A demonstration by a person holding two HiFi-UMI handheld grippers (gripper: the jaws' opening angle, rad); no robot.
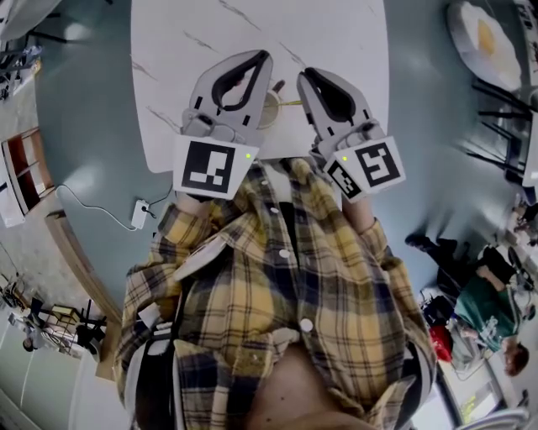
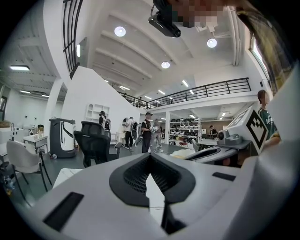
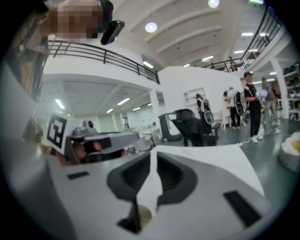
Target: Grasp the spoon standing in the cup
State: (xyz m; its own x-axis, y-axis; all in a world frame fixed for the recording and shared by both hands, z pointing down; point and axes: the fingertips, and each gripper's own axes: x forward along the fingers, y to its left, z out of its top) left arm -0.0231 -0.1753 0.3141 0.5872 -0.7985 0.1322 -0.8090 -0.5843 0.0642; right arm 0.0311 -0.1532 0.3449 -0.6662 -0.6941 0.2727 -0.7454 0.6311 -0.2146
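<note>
Head view steeply downward, gripper views level, sharing the table (image 1: 193, 25)

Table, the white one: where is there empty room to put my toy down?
The far half of the table, beyond both gripper tips, is bare. So is the strip between the left gripper and the table's left edge. It is crowded at the near edge, where the cup sits between it and the right gripper.

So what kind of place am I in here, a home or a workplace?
Probably a large open-plan lab or workshop hall, not a home: a railed mezzanine overlooks the floor, a black office chair stands in the open, and a group of people stands near stocked shelving.
</note>
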